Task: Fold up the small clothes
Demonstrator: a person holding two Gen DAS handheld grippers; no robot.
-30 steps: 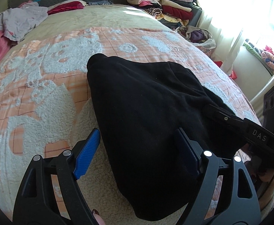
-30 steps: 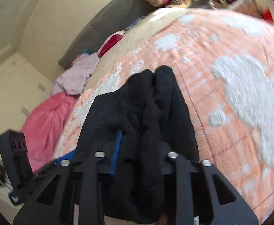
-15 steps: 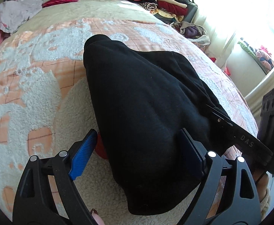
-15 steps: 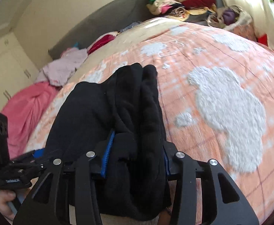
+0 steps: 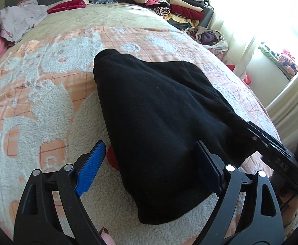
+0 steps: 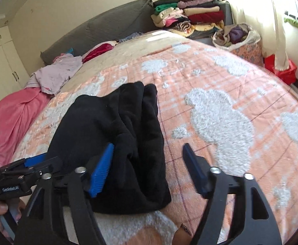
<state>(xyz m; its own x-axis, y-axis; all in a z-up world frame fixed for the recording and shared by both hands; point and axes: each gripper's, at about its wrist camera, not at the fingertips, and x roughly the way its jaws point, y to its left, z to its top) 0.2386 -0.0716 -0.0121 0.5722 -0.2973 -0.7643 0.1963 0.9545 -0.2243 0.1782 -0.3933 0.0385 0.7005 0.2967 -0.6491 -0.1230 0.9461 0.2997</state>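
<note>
- Right claw [image 6: 146, 169]: its jaws are opening, the blue pad on one side just beside the near edge of the black garment [image 6: 112, 143], the other finger out over bare blanket. Nothing is pinched between the pads — the cloth lies loose on the bed.
- Left claw [image 5: 149, 169]: spread wide and low over the near end of the same black garment [image 5: 159, 122]. The cloth sits between the two fingers, but the pads do not squeeze it; it holds nothing.
- The garment lies folded into a long, narrow bundle on the blanket [image 5: 36, 85], a fleecy peach-and-white cover with a check pattern, spread over the bed. It runs from close by both claws away toward the middle of the bed.
- Judged from this, a fold has just been laid down and both claws are letting go so the cloth keeps its shape.
- Further off, at the head of the bed, a loose lilac garment [image 6: 59, 73] and pink cloth [image 6: 20, 114] lie unfolded — likely still waiting.
- Beyond the bed's far corner stands a stack of folded clothes [image 6: 189, 18], with a bag of laundry [image 6: 236, 34] beside it.
- What each view adds: the left view shows the bundle's broad smooth top and a small red patch on the blanket at its edge; the right view shows the rolled layers along its side, plus white cupboard doors [image 6: 0, 65] that the left view misses.
</note>
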